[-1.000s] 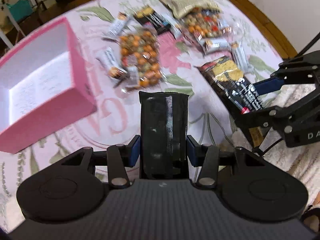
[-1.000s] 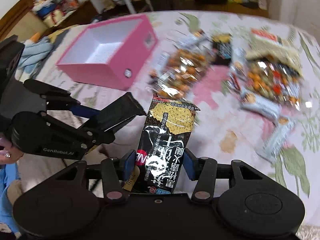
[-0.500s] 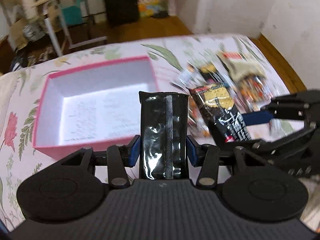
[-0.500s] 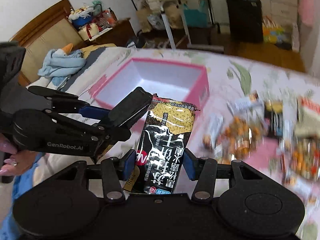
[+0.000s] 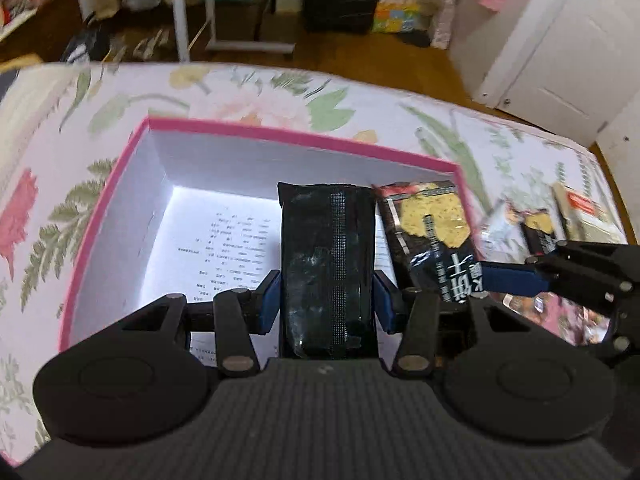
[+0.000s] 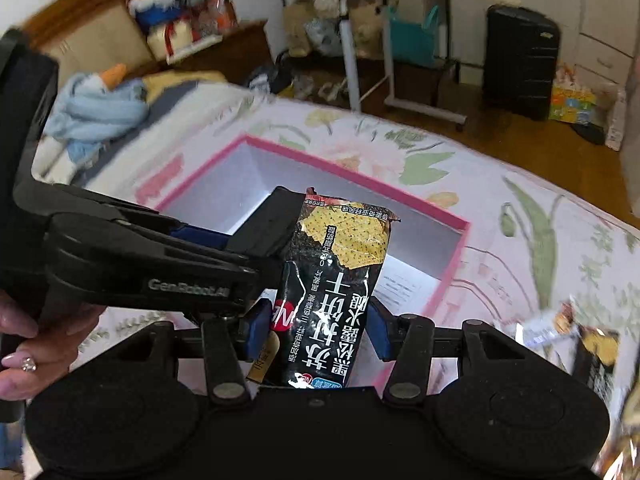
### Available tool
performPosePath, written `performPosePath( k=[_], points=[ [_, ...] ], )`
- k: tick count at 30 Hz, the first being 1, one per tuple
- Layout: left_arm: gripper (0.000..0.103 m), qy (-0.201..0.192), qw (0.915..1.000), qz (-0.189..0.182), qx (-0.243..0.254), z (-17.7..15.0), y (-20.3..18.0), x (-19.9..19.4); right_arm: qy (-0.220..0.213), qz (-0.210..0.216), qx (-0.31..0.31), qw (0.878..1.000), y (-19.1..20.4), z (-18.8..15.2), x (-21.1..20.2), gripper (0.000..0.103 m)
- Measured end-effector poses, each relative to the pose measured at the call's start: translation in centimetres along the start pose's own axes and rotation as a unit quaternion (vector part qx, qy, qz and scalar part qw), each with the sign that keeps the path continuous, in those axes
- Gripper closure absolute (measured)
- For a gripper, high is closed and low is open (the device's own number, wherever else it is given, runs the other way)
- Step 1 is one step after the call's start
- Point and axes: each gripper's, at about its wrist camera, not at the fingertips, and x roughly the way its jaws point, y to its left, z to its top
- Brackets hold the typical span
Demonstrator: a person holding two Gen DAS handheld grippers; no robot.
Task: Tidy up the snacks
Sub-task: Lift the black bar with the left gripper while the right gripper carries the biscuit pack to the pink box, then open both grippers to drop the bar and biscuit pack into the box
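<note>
"GenRobot.AI" marks the left tongs point(image 6: 256, 236), clamping a black packet point(image 5: 328, 268) mid-frame over the pink box point(image 5: 280, 136). Right tongs point(image 6: 318, 324) grip a Chinese-lettered cracker packet point(image 6: 340, 264) at centre.

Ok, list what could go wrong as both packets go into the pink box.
1. The left gripper and right gripper sit very close over the pink box; the left one's linkage nearly touches the cracker packet, so they may collide.
2. The black packet is held near its lower end, so it may tip on release.
3. Both views are blurred, suggesting speed; a packet might miss the box.
</note>
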Motion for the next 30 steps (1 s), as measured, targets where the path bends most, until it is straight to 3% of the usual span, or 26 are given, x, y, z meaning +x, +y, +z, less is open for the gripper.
performPosePath(
  k=[6, 10, 15, 17, 22, 30],
  points=[
    [0.057, 0.047, 0.9985, 0.002, -0.028, -0.2, 1.4, 4.2, 0.053, -0.027, -0.041, 0.997, 1.0, 1.0, 4.6, 0.048],
    [0.056, 0.051, 0.9975, -0.007, -0.049, -0.4, 1.9, 5.8, 0.072, -0.052, -0.073, 0.993, 1.3, 0.8, 6.0, 0.048],
    [0.051, 0.062, 0.9973, 0.003, -0.040, -0.6, 1.4, 6.9, 0.088, -0.085, -0.104, 0.987, 1.7, 0.9, 7.2, 0.044],
    [0.051, 0.055, 0.9980, 0.006, -0.030, -0.9, 1.4, 6.3, 0.088, -0.090, -0.100, 0.987, 1.7, 0.8, 7.1, 0.036],
    [0.050, 0.032, 0.9995, 0.004, -0.006, -1.1, 1.3, 3.8, 0.071, -0.079, -0.081, 0.991, 1.6, 0.7, 5.2, 0.035],
    [0.049, -0.018, 0.9987, -0.007, 0.046, -2.2, -0.3, -3.7, 0.044, -0.067, -0.059, 0.995, 1.8, -0.5, -0.5, 0.035]
  ],
)
